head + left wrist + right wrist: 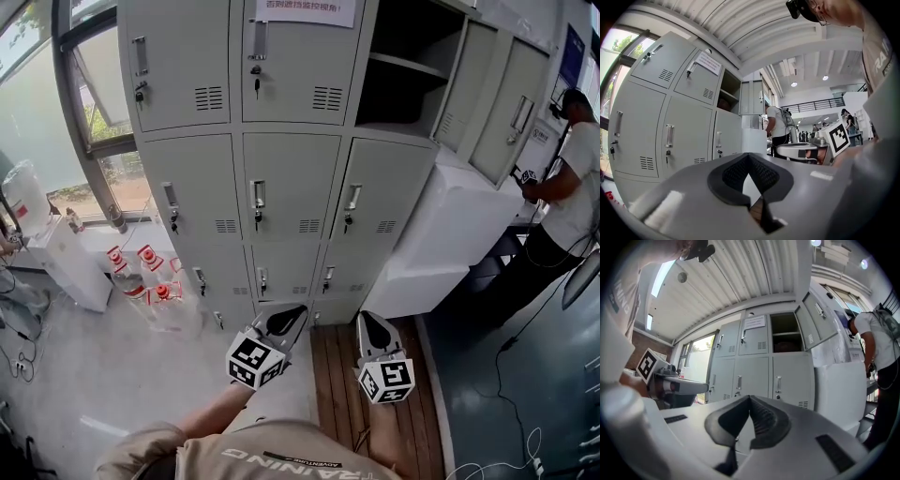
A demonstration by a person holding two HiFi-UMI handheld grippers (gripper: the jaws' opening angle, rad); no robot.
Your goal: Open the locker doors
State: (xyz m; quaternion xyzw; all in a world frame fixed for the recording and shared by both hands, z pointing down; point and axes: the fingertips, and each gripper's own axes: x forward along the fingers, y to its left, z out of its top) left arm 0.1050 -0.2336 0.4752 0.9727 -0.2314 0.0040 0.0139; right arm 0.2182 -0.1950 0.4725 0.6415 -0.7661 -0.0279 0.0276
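Note:
A grey locker bank (pixel 286 178) stands in front of me, three columns wide. Its top right compartment (pixel 403 66) is open, with the door (pixel 466 86) swung out to the right. The other doors, such as the middle one (pixel 289 187), are closed and have upright handles with keys. My left gripper (pixel 298 310) and right gripper (pixel 367 318) hang low, side by side, well short of the lockers. Both are shut on nothing. The left gripper (pixel 749 155) points at the closed doors (pixel 689 136). The right gripper (pixel 750 397) points the same way, with the open compartment (pixel 783 333) above it.
Plastic bottles with red caps (pixel 141 272) stand on the floor at lower left, beside a white water dispenser (pixel 58 255). A large white box (pixel 450 234) sits right of the lockers. A person (pixel 574 178) stands at far right. A wooden strip (pixel 342 394) lies underfoot.

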